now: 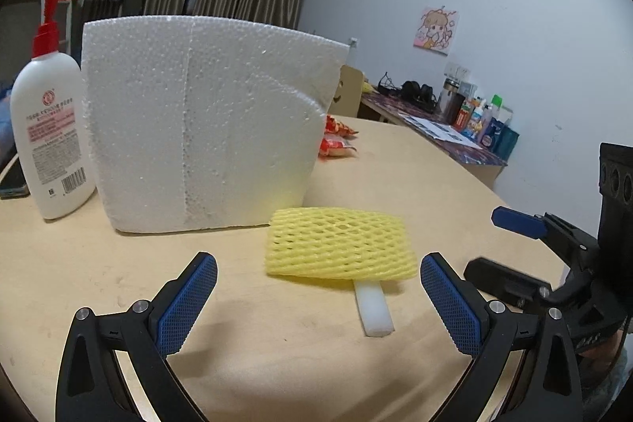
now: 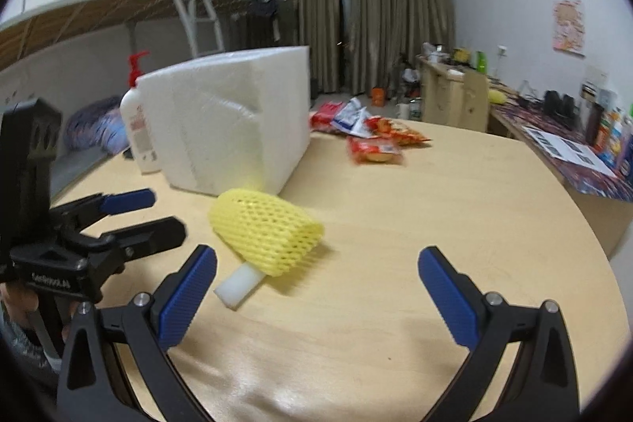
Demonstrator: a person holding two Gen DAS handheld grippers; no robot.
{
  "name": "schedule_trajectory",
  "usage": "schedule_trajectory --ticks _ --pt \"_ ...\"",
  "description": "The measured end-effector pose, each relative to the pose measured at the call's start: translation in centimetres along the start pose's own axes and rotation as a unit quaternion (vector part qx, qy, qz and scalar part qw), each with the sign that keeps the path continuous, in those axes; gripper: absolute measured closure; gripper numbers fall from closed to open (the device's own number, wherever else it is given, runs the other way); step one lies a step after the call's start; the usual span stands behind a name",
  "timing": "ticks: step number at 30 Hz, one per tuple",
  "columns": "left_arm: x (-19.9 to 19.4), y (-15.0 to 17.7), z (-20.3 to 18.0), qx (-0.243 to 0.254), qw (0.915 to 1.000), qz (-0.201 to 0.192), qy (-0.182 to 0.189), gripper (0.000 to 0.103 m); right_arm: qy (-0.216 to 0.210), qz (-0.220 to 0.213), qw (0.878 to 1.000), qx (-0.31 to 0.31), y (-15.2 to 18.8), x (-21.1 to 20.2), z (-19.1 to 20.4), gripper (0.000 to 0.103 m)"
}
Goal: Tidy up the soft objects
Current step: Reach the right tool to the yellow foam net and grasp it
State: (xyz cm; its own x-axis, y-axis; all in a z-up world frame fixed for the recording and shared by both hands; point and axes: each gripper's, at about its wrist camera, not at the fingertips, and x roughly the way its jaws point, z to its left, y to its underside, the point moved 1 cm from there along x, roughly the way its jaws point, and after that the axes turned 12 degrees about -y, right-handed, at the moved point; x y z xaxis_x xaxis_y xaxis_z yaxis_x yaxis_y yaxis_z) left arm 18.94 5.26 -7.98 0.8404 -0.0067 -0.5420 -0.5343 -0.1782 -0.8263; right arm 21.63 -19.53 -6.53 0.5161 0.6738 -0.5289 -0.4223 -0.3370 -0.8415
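A yellow foam net sleeve (image 1: 339, 244) lies on the round wooden table (image 1: 277, 351), with a white foam strip (image 1: 374, 309) sticking out from under it. Behind it stands a big white styrofoam block (image 1: 201, 121). My left gripper (image 1: 318, 297) is open and empty, just short of the sleeve. In the right wrist view the sleeve (image 2: 266, 230), strip (image 2: 239, 283) and block (image 2: 225, 117) lie ahead to the left. My right gripper (image 2: 316, 289) is open and empty, to the right of the sleeve. Each gripper shows in the other's view, the right one (image 1: 514, 244) and the left one (image 2: 150, 212).
A white lotion bottle with a red pump (image 1: 49, 113) stands left of the block. Red snack packets (image 2: 372, 137) lie behind it on the table. A cluttered desk (image 2: 573, 149) lines the right wall. A bunk bed (image 2: 99, 26) is at the back left.
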Motion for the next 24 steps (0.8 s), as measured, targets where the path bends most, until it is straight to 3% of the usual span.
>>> schedule_trajectory --ticks 9,15,19,24 --pt "1.7 0.1 1.1 -0.028 0.9992 0.029 0.01 0.001 -0.042 0.048 0.998 -0.029 -1.4 2.9 -0.1 0.001" --pt "2.4 0.3 2.4 -0.058 0.9967 0.053 0.022 0.001 -0.06 0.081 0.993 -0.059 -2.0 5.2 0.1 0.009" --pt "2.3 0.4 3.0 -0.065 0.9963 0.054 0.018 0.001 -0.085 0.107 0.989 -0.064 -2.1 6.5 -0.3 0.019" --pt "2.3 0.5 3.2 -0.073 0.9957 0.053 0.021 0.001 -0.091 0.129 0.983 -0.089 -2.0 7.8 0.3 0.02"
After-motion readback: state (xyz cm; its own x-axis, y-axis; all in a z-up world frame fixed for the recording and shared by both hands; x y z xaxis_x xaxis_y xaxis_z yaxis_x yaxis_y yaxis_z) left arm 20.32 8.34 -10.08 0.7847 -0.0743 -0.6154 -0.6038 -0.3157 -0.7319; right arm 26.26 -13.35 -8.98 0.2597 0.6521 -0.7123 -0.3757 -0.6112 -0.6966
